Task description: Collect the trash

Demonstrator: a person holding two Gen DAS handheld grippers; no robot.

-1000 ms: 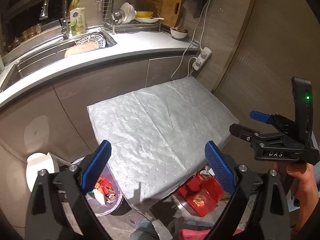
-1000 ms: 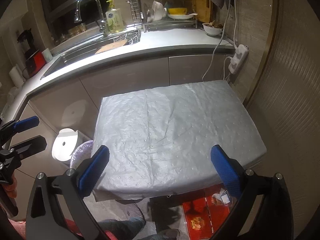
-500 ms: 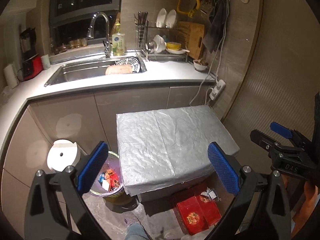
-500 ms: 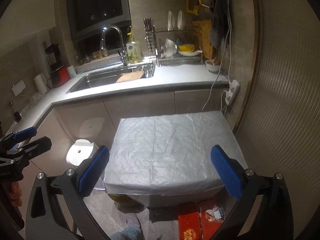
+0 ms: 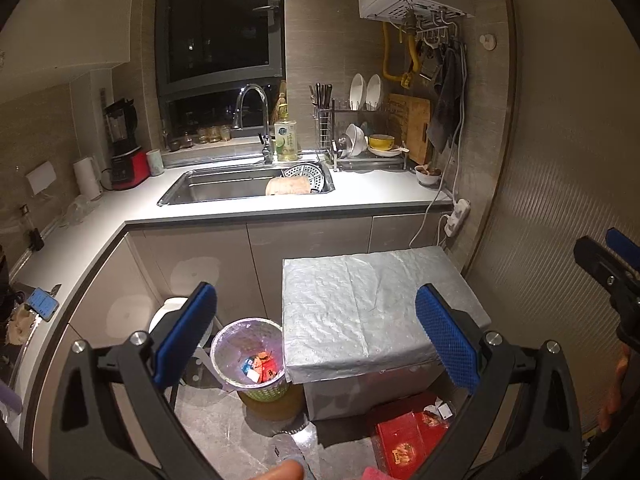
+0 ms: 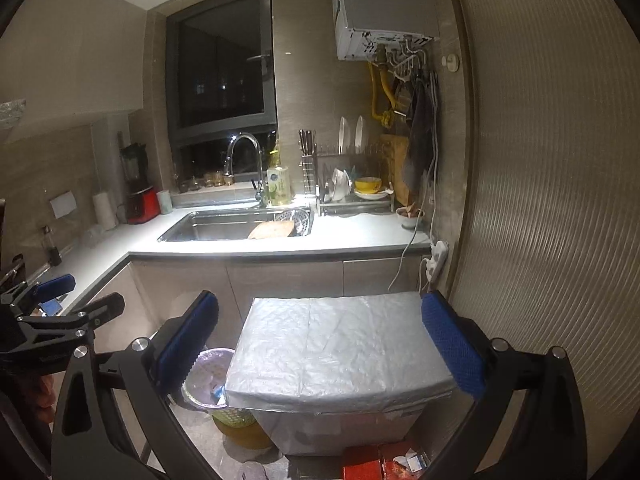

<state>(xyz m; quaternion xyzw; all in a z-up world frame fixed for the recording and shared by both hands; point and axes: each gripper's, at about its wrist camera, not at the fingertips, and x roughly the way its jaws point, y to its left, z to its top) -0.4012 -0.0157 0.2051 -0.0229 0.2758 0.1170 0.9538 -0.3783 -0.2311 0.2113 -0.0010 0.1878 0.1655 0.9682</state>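
Left wrist view shows your left gripper (image 5: pixel 316 336) spread wide with nothing between its blue pads (image 5: pixel 186 334). Directly ahead of it and below sits the trash bin (image 5: pixel 250 356), lined with a bag, with colourful wrappers (image 5: pixel 260 368) lying inside. Just right of the bin, touching or nearly so, stands a small table (image 5: pixel 372 312) draped in silvery sheeting. Below your right pad, a red box (image 5: pixel 412 436) lies on the floor beside the table's base. Your right gripper (image 6: pixel 320 344) is also released, its jaws wide apart and holding nothing, and it faces the covered table, with the bin low beside its left finger. Beyond both grippers runs the counter (image 5: pixel 360 196) with its sink (image 5: pixel 244 188).
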